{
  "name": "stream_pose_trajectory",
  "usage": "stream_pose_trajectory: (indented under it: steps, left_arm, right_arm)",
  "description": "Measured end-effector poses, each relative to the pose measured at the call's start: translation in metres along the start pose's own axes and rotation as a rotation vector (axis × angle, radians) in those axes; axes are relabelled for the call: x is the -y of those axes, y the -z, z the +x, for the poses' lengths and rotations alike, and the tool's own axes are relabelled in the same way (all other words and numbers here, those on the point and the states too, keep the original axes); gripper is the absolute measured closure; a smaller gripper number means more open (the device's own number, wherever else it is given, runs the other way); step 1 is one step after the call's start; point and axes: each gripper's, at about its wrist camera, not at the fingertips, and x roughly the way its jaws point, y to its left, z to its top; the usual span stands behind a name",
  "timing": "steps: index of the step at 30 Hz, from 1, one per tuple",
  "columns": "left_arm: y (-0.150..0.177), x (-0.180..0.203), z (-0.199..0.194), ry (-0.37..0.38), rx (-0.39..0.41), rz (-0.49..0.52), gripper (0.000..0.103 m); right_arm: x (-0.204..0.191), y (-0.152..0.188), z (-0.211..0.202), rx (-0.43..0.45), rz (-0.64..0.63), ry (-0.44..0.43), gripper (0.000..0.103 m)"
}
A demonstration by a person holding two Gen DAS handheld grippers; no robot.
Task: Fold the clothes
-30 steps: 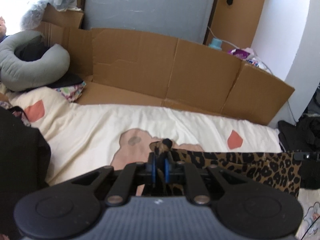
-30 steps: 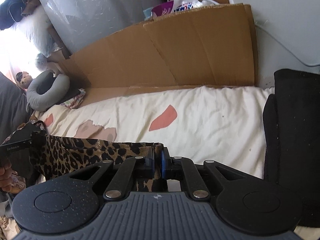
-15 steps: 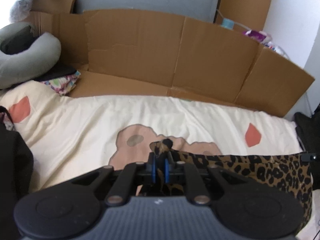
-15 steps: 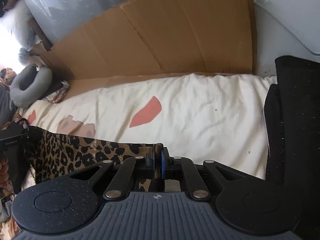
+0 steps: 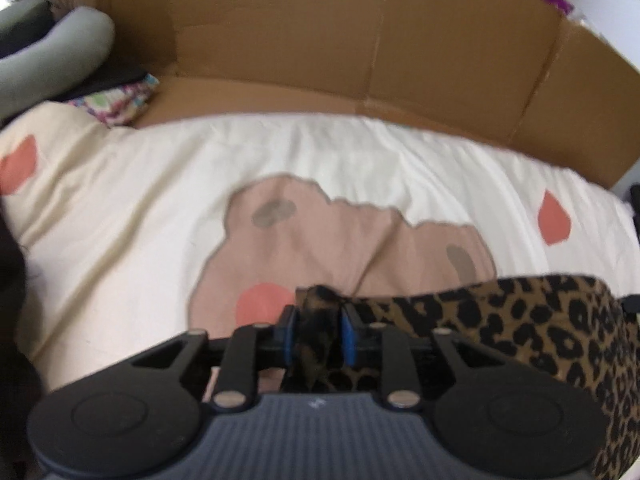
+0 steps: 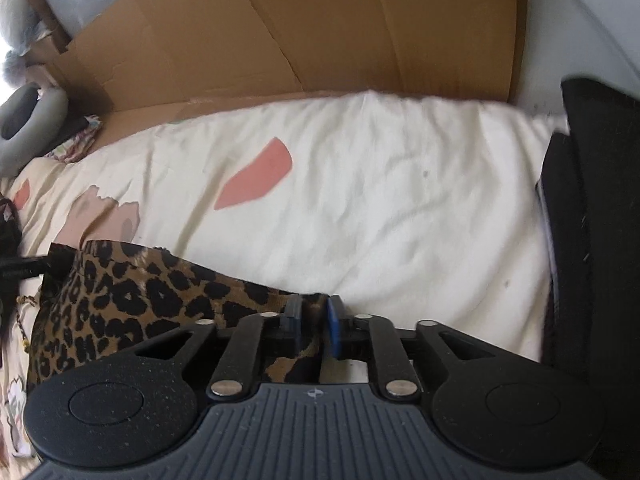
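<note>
**Leopard cloth between both sets of opening fingers**

Leopard-print fabric, brown with black spots, is stretched low over the bed between the two grippers. At its left end, a bunched corner of the leopard-print garment (image 5: 500, 320) stands between the blue pads of the left gripper (image 5: 318, 328). The fingers are parting, with gaps showing beside the cloth, so the pads no longer press on it. From there the garment runs rightward across the cream bedsheet (image 5: 160, 208), over the edge of a printed pink bear. In the right wrist view the same cloth comes in from the left and ends at the right gripper (image 6: 314, 320). Its fingers are also spreading, with the fabric's edge between them and lying closer to the left pad. Brown cardboard (image 6: 300, 32) stands behind the bed, and black clothing (image 6: 592, 220) lies at the right.
</note>
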Motion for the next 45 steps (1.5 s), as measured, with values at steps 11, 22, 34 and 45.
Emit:
stream_pose_trajectory:
  steps: [11, 22, 34, 45]
  left_arm:
    - [0.0, 0.044, -0.039, 0.143, 0.069, 0.04, 0.072]
    - [0.014, 0.093, -0.034, 0.247, 0.047, 0.12, 0.077]
    - [0.034, 0.097, -0.005, 0.244, 0.05, 0.136, 0.077]
    - [0.035, 0.1, -0.003, 0.213, 0.054, 0.151, 0.075]
  right_arm:
    - [-0.041, -0.007, -0.024, 0.083, -0.092, -0.137, 0.075]
    - [-0.09, 0.002, -0.006, 0.063, -0.214, -0.188, 0.076]
    - [-0.102, 0.016, 0.024, 0.049, -0.291, -0.157, 0.074]
    - [-0.105, 0.012, 0.03, 0.025, -0.346, -0.142, 0.076]
